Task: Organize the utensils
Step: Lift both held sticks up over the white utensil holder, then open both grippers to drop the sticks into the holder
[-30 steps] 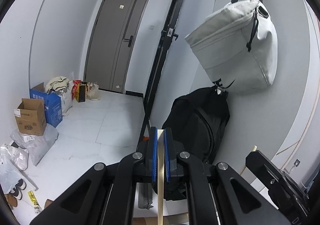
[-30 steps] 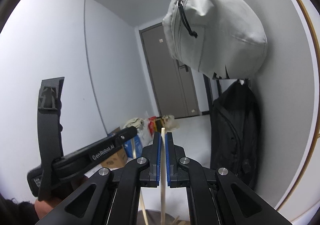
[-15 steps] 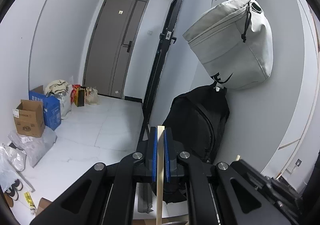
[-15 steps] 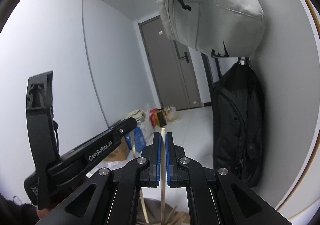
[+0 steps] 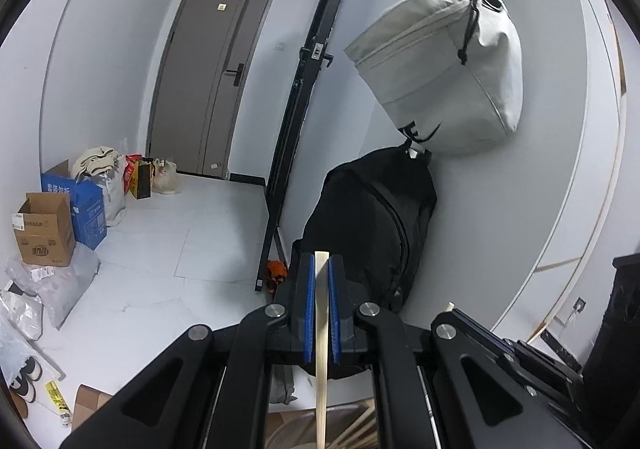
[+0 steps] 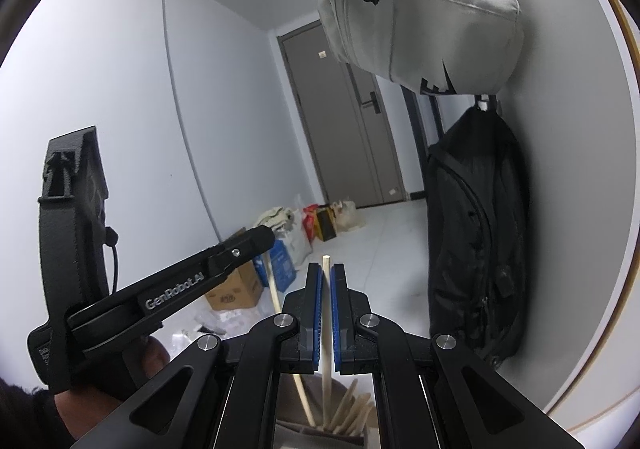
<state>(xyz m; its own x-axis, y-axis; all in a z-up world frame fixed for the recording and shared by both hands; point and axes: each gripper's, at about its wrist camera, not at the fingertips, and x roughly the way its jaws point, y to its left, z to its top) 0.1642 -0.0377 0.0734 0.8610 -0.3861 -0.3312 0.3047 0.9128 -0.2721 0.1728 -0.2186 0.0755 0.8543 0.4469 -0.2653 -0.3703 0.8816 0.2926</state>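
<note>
While both tools pointed toward the hallway, each pinched one wooden chopstick upright between its blue pads — left tool [image 5: 319, 305] on the flat chopstick [image 5: 321, 329], right tool [image 6: 326, 313] on the round chopstick [image 6: 327, 313]. Below the tools stood a holder [image 6: 320, 431] containing more sticks.

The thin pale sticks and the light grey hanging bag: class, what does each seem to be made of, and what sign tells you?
Thin pale stick, and its twin: probably bamboo or wood; matt, straw-coloured, straight and unpainted. Light grey hanging bag: likely woven fabric, canvas or nylon; soft folds, stitched seams, matt surface, cord zip pull.
</note>
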